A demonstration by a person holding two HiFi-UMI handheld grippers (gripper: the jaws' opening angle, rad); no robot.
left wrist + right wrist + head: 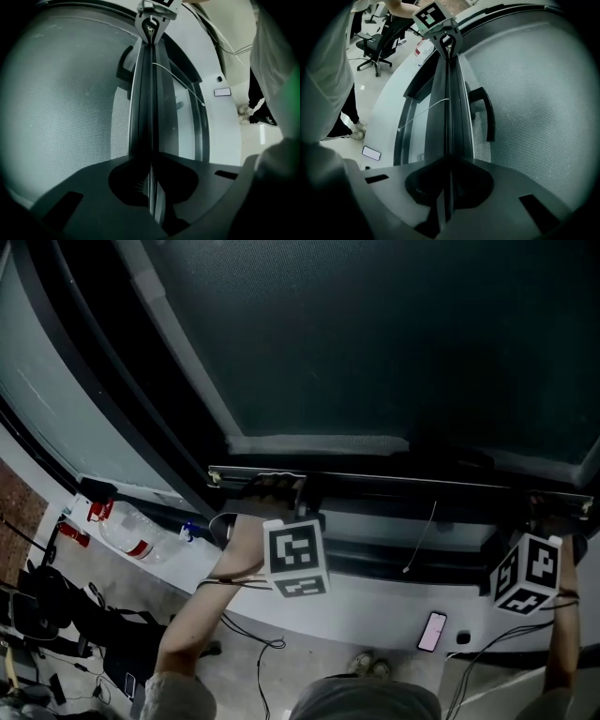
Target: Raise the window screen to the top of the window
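Left tongs and right tongs clench the bottom rail of the window screen, one toward each end, likely so it rises level; mesh stretches above them.

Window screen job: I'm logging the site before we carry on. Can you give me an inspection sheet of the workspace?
Surface: white ledge below the window, mostly bare.
Job's things: window screen of grey mesh; its bottom rail is gripped near both ends; a thin cord hangs below it.
Clutter: phone lying on the ledge; water bottle at the far left.
Grippers: left gripper and right gripper are both shut on the bottom rail.
Cables: cables trail from the grippers down past the person's arms.
Surroundings: office chair on the floor behind.
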